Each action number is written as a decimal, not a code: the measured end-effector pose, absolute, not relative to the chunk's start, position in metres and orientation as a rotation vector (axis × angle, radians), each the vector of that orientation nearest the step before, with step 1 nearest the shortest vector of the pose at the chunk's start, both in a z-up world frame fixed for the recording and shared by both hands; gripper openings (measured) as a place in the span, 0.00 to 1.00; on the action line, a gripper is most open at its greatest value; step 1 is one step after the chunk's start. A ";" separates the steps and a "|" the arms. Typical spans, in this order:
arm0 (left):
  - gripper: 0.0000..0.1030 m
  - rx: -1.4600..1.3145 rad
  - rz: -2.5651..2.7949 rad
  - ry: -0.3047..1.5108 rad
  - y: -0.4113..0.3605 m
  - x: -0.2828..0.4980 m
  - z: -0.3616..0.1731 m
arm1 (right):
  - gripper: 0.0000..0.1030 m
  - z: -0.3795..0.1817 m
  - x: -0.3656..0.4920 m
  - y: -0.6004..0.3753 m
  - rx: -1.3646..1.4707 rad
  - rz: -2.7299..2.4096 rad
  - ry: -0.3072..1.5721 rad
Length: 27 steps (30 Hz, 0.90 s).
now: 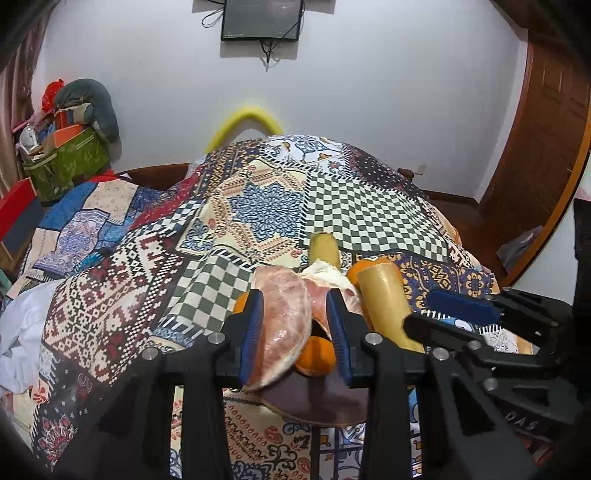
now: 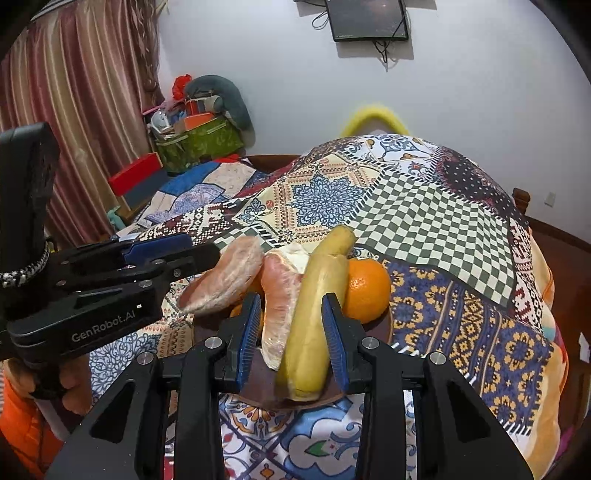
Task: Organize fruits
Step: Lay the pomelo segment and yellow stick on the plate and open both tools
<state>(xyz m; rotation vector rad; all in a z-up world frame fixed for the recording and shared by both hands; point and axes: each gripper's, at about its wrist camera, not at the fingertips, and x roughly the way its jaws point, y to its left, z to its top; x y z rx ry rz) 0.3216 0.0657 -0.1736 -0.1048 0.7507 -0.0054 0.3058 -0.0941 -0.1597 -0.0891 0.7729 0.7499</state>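
A dark brown plate (image 1: 325, 406) (image 2: 384, 328) on the patchwork cloth holds a pile of fruit. My left gripper (image 1: 295, 295) (image 2: 203, 248) hangs over its left side, jaws narrow. A wrapped pink pomelo segment (image 1: 284, 317) (image 2: 225, 273) lies against the left pad, with a gap to the right pad. An orange (image 1: 316, 356) shows below. My right gripper (image 2: 291, 297) (image 1: 419, 308) hovers over the near end of a banana (image 2: 314, 325) (image 1: 380, 295). A peeled pomelo piece (image 2: 280, 288) lies beside the banana. Both sit lower than the pads. Another orange (image 2: 365, 288) rests at the right.
The patchwork cloth (image 1: 258, 199) rises in a mound behind the plate. A green bag (image 1: 70, 162) of clutter stands at the back left, a dark screen (image 1: 262, 18) hangs on the wall and a wooden door (image 1: 546, 129) is on the right. A hand in an orange sleeve (image 2: 22, 417) holds the left gripper.
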 end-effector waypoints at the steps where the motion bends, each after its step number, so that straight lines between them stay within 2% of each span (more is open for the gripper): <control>1: 0.34 -0.099 -0.005 0.753 0.065 0.323 -0.175 | 0.31 -0.161 0.307 -0.093 -0.091 0.751 0.775; 11: 0.34 -0.107 -0.006 0.786 0.069 0.316 -0.185 | 0.31 -0.168 0.306 -0.099 -0.090 0.737 0.789; 25: 0.34 -0.110 -0.016 0.731 0.065 0.267 -0.148 | 0.31 -0.145 0.278 -0.115 -0.096 0.718 0.753; 27: 0.36 -0.110 -0.013 0.726 0.065 0.257 -0.143 | 0.34 -0.141 0.273 -0.118 -0.096 0.715 0.746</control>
